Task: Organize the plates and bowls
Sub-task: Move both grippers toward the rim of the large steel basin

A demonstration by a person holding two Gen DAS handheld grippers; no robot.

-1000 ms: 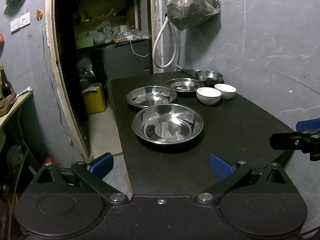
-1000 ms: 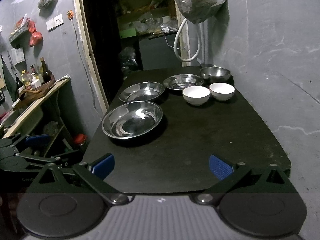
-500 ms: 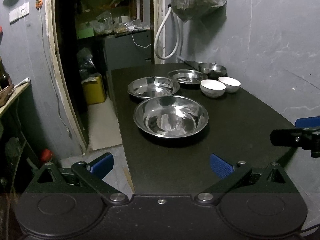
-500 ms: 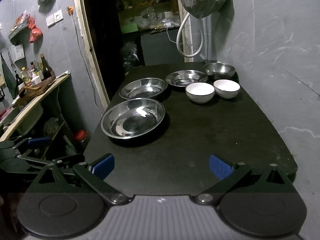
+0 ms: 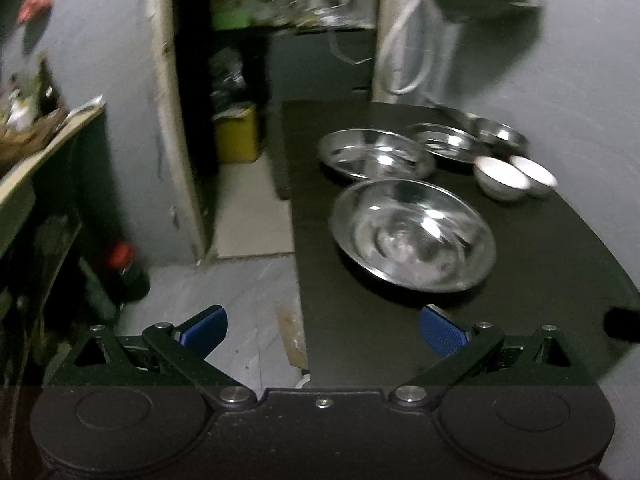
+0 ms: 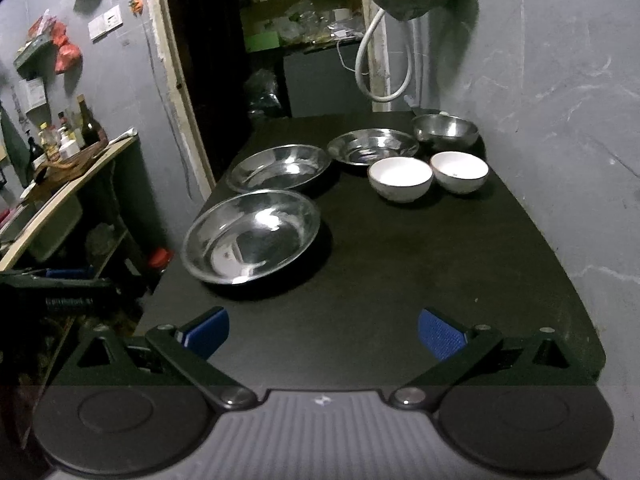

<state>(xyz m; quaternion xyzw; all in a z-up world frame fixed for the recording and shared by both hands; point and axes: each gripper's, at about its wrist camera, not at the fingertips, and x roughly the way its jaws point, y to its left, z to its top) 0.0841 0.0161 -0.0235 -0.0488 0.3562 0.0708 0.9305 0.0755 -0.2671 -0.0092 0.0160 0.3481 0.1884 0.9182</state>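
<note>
The left gripper (image 5: pixel 322 330) is spread and empty, half off the table (image 5: pixel 540 248) edge; the nearest steel plate (image 5: pixel 414 236) lies ahead to its right. The right gripper (image 6: pixel 323 334), also spread, has two white bowls (image 6: pixel 400 178) far ahead. A shallow plate rim could slip the pads and clatter. The left view is blurred, so the far dishes are probably steel too.

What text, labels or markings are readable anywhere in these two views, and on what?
No text reads cleanly.
Left gripper body, seen from the right wrist view: a pale printed line, too blurred to read.
Bottles on the side shelf: labels too small to read.
Paper on the wall: print too small to read.
Steel plates, white bowls: no markings visible.
</note>
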